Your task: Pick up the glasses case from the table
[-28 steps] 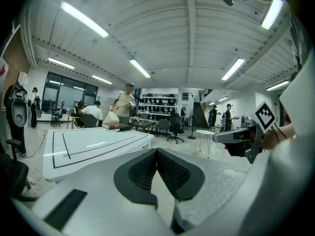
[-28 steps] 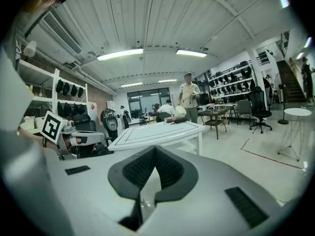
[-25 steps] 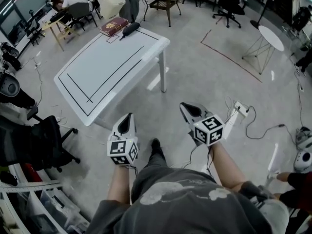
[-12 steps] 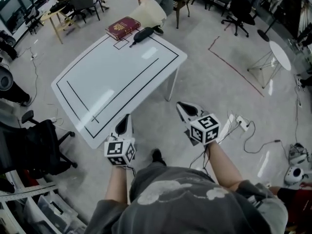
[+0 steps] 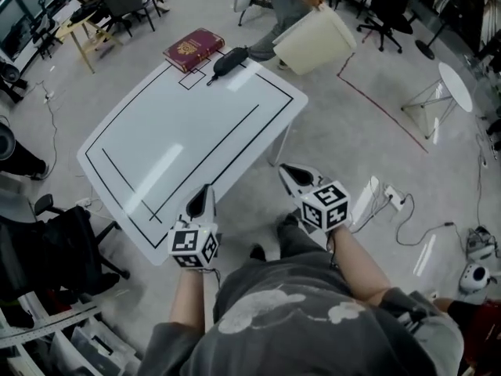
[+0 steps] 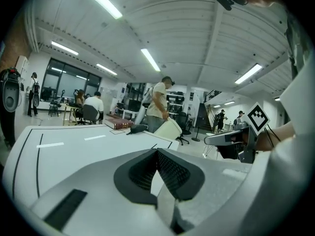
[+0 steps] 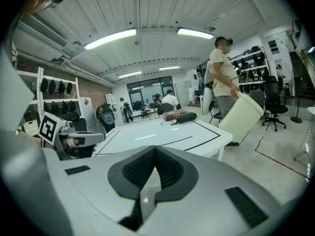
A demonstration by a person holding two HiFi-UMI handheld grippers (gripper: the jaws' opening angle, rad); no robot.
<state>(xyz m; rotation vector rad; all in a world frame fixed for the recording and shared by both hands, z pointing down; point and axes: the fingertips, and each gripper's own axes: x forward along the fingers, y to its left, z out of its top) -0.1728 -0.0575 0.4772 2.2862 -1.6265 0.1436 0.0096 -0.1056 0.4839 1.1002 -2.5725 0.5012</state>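
Note:
The black glasses case [image 5: 230, 60] lies at the far end of the white table [image 5: 156, 155], beside a red book [image 5: 193, 49]. It also shows far off as a glasses case [image 6: 139, 128] in the left gripper view and a glasses case [image 7: 186, 117] in the right gripper view. My left gripper [image 5: 203, 190] hangs over the table's near edge, jaws shut and empty; the left gripper [image 6: 157, 151] points along the tabletop. My right gripper [image 5: 288, 171] is over the floor just off the table's near right side; this right gripper [image 7: 155, 149] has its jaws together with nothing between them.
A person carrying a cream bin [image 5: 313, 41] walks past the table's far right corner. Office chairs [image 5: 66, 241] and shelving crowd the left. A power strip and cables [image 5: 383, 198] lie on the floor at right, and a small round table [image 5: 455, 84] stands further right.
Both grippers have come forward to the table's near edge, still shut. The table now looms larger. The person with the cream bin has walked from behind the table to its right.

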